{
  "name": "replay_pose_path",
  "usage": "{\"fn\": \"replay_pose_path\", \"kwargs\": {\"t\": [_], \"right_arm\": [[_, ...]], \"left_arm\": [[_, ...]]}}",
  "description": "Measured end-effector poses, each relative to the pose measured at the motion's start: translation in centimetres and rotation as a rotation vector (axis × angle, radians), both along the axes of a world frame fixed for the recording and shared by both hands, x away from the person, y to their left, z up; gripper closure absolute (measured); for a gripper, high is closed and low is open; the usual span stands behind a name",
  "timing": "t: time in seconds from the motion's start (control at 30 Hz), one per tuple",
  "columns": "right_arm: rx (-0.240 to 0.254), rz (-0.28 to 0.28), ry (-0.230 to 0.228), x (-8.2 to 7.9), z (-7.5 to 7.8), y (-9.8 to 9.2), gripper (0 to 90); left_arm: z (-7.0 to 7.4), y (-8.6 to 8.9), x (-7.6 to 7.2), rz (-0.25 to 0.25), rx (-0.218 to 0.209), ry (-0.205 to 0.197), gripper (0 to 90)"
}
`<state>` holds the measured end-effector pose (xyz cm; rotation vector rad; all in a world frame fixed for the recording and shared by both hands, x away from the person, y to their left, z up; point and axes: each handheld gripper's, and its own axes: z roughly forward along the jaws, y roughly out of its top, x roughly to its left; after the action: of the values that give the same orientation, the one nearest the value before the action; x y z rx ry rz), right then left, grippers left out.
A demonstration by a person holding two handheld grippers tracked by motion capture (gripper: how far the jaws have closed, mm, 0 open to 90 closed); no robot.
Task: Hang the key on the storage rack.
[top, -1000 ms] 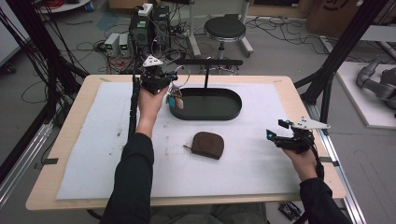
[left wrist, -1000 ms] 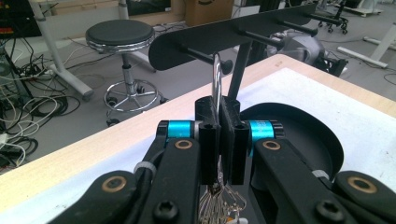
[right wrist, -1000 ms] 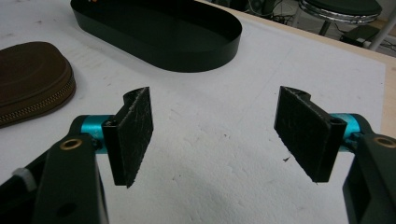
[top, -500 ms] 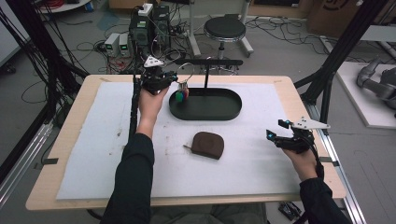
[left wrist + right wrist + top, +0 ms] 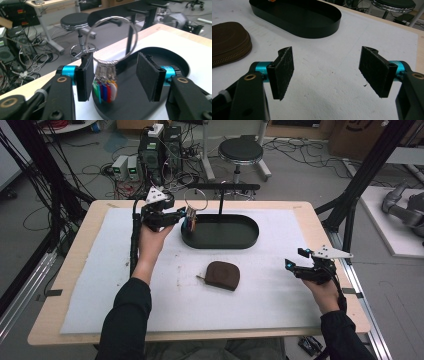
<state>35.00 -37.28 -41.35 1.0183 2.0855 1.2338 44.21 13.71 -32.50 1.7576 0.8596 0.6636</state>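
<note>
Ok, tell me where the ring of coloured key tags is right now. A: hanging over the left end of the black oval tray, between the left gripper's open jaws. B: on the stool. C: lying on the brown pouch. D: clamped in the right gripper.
A: the key ring hangs with its tags over the black tray, between the left gripper's parted jaws.

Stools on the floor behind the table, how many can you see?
1. A black round stool stands on the floor beyond the table's far edge, also behind the key ring in the left gripper view; others may be hidden.
</note>
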Motion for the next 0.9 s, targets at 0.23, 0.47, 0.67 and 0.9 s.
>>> {"fn": "replay_pose_path", "kwargs": {"t": [0.23,0.47,0.67,0.9], "right_arm": [[0.002,-0.012,0.004,0.0,0.1,-0.2,28.6],[0.014,-0.02,0.0,-0.1,0.2,0.0,28.5],[0.005,-0.018,0.005,0.0,0.2,0.1,28.5],[0.002,-0.031,0.001,-0.6,0.2,-0.4,28.5]], "left_arm": [[0.0,0.8,-3.2,-0.048,-0.022,-0.005,36.3],[0.1,1.1,-6.5,-0.083,0.001,-0.036,33.4],[-0.7,1.2,-8.8,-0.113,-0.009,-0.052,31.1],[-3.0,2.0,-11.2,-0.144,-0.021,-0.046,27.3]]}}
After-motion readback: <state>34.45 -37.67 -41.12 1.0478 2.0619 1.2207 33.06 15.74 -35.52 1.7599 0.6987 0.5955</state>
